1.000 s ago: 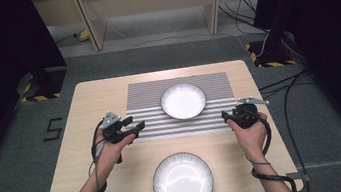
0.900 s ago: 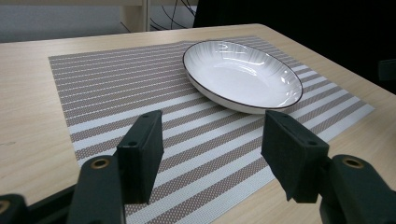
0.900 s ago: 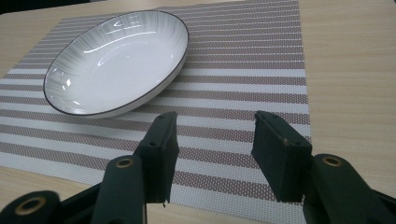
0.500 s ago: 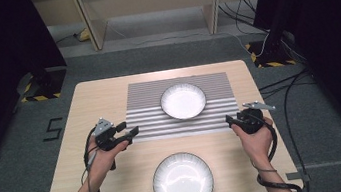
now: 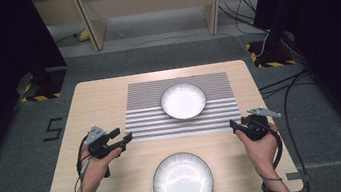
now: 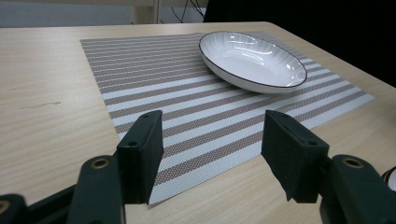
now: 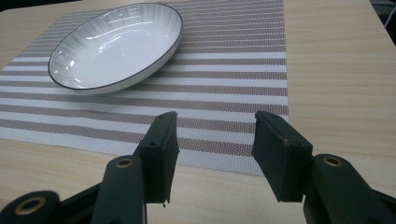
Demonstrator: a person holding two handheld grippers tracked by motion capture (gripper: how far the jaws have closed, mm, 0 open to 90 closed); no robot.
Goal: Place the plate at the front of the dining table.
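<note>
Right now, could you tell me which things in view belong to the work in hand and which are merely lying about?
Part of the work:
- left tool, open, at the near left corner of the striped placemat
- right tool, open, at the near right corner
- far plate on the placemat

Lying about:
- near plate on the bare table
- cables on the floor

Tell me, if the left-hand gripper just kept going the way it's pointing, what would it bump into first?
Probably the near corner of the striped placemat: the open left gripper points at it, with the white bowl farther along. Height above the table is unclear.
</note>
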